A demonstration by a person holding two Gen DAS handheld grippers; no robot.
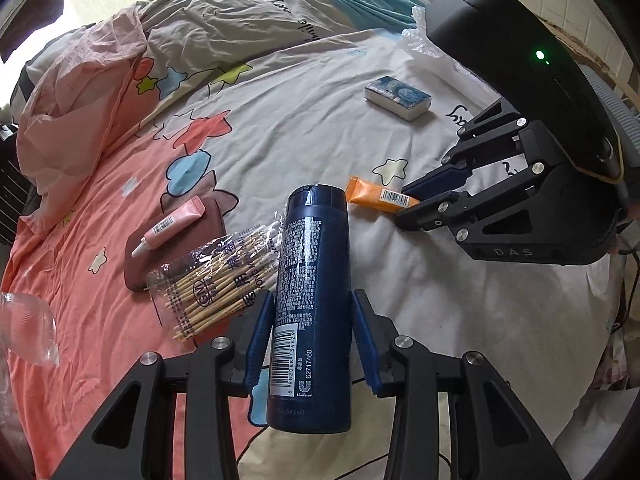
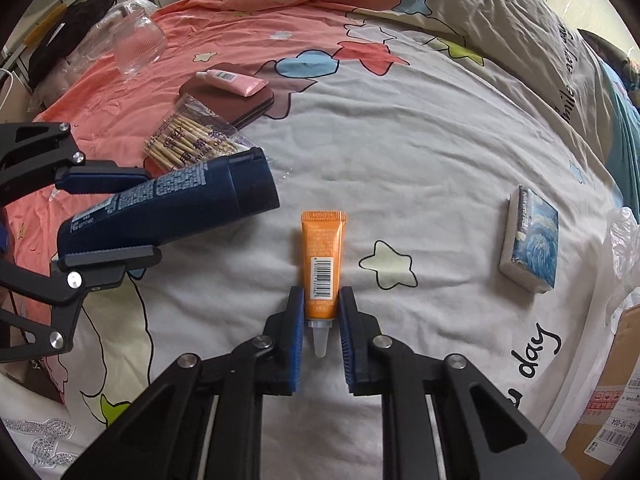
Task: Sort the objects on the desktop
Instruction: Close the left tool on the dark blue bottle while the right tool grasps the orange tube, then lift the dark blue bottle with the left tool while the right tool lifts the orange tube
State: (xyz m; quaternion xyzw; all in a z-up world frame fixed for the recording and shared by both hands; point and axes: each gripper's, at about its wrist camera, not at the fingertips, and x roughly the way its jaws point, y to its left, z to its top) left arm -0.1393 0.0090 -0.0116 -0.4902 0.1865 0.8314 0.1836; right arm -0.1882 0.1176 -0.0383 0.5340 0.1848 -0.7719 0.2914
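My left gripper is shut on a dark blue bottle and holds it above the bed; it also shows in the right wrist view. My right gripper straddles the cap end of an orange tube lying on the white sheet; its jaws touch the tube's sides. The orange tube also shows in the left wrist view. A bag of cotton swabs, a pink tube on a maroon case, and a blue tissue pack lie on the bed.
A clear glass jar lies at the pink side of the bed. A rumpled quilt is heaped at the back. A cardboard box and a plastic bag sit beside the bed's right edge.
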